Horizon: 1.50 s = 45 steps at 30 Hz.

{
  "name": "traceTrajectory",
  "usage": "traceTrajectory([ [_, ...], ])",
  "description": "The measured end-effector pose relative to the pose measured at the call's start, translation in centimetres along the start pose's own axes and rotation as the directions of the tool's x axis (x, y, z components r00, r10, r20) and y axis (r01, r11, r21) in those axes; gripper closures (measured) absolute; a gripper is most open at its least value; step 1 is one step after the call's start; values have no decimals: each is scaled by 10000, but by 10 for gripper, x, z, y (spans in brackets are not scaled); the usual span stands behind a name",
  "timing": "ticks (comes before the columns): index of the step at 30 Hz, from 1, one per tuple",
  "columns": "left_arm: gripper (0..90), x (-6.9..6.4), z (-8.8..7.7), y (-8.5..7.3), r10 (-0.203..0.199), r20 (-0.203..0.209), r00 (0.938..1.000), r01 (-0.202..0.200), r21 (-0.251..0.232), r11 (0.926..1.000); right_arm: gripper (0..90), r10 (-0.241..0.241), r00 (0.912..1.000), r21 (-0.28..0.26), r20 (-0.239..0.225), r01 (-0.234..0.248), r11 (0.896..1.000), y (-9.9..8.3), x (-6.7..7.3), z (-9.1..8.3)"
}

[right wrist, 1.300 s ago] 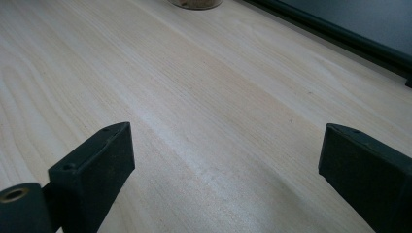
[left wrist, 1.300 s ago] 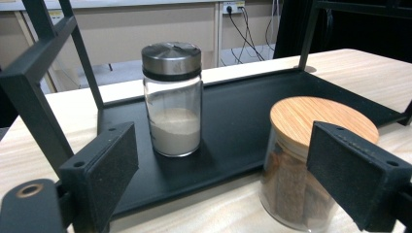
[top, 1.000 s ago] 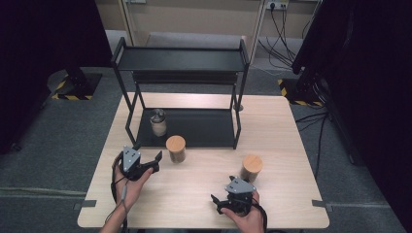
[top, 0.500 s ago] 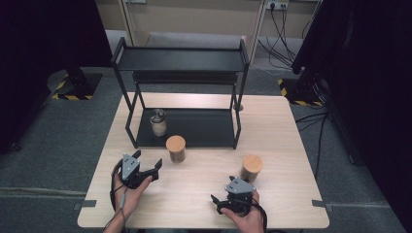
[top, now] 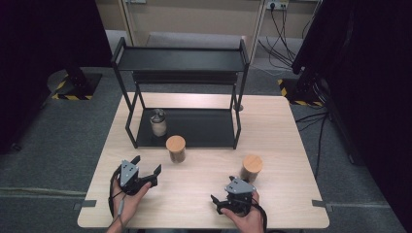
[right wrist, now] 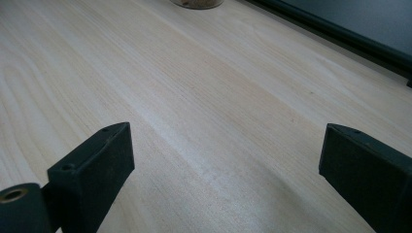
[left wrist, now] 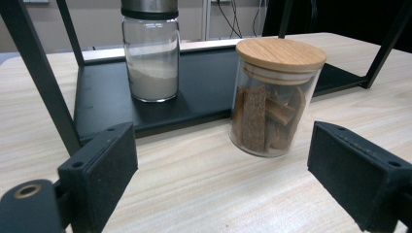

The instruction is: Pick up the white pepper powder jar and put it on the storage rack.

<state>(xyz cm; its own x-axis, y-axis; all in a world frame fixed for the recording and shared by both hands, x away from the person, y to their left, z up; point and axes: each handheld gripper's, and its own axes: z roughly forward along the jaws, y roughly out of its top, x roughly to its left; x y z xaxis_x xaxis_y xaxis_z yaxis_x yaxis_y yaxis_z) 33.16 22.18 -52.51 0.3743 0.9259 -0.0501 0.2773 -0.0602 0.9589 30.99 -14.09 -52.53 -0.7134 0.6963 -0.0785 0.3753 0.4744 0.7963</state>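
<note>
My left gripper [top: 147, 171], lower left of the high view, jaws spread wide, nothing between them. Just ahead, centre of frame: glass jar of brown sticks [top: 176, 149], flat wooden lid, upright on the wooden table [top: 204, 160], apart from my jaws. In the left gripper view the same jar [left wrist: 274, 97] sits right of centre, between the pads but farther off, bare wood in front of it. My right gripper [top: 221, 201], lower centre, also spread and empty; second wood-lidded jar [top: 252, 168] just up-right of it. Beyond the stick jar, touching nothing: black shelf rack [top: 184, 127], its front edge close behind. On its lower tray, left side, metal-capped glass jar of white powder [top: 158, 122]. Open table right of the rack.
</note>
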Motion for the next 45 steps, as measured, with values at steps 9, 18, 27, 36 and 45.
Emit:
traceTrajectory([
  [9, 100, 0, -5, -2, -55, -41, 10000, 54, -82, 10000, 58, -16, 10000, -1, -8, 16, 10000, 0, 0, 0],
  [18, 98, -4, -7, -4, 10, 74, 10000, -9, -78, 10000, 58, -25, 10000, -13, -11, 25, 10000, 0, 0, 0],
  [27, 93, -6, -7, -6, 106, 113, 9999, -105, -103, 9999, 58, -36, 10000, 5, -12, 36, 10000, 0, 1, 0],
  [36, 94, -7, -8, -7, 173, 91, 9998, -171, -236, 9996, 58, -18, 10000, -9, -3, 18, 10000, 0, 0, 0],
  [45, 81, -7, -9, -7, 178, 96, 9998, -175, -253, 9995, 58, -4, 10000, 42, 5, 4, 10000, 0, 0, 0],
])
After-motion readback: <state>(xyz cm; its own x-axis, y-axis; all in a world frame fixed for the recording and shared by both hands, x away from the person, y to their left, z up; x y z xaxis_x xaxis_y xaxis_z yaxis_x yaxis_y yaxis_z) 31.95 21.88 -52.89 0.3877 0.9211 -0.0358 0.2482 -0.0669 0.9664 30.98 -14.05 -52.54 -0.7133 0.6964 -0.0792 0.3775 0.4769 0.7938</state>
